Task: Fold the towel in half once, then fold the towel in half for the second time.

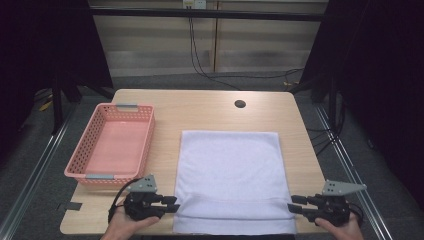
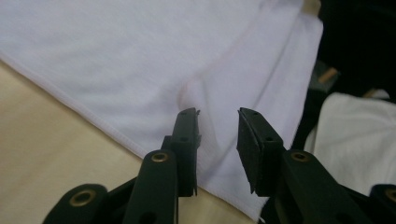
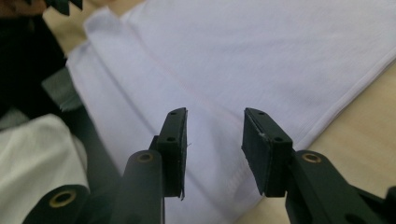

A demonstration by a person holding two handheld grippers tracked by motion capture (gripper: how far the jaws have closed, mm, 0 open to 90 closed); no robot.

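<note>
Both grippers, left [image 1: 175, 204] and right [image 1: 291, 205], stand part open with nothing gripped. Between them lies the folded white rectangular cloth towel [image 1: 230, 175], its side edges beneath their parted jaws.

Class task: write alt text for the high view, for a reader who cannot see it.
A white towel lies flat on a wooden table, the left gripper and right gripper open at its near corners. A pink basket sits to its left.
</note>
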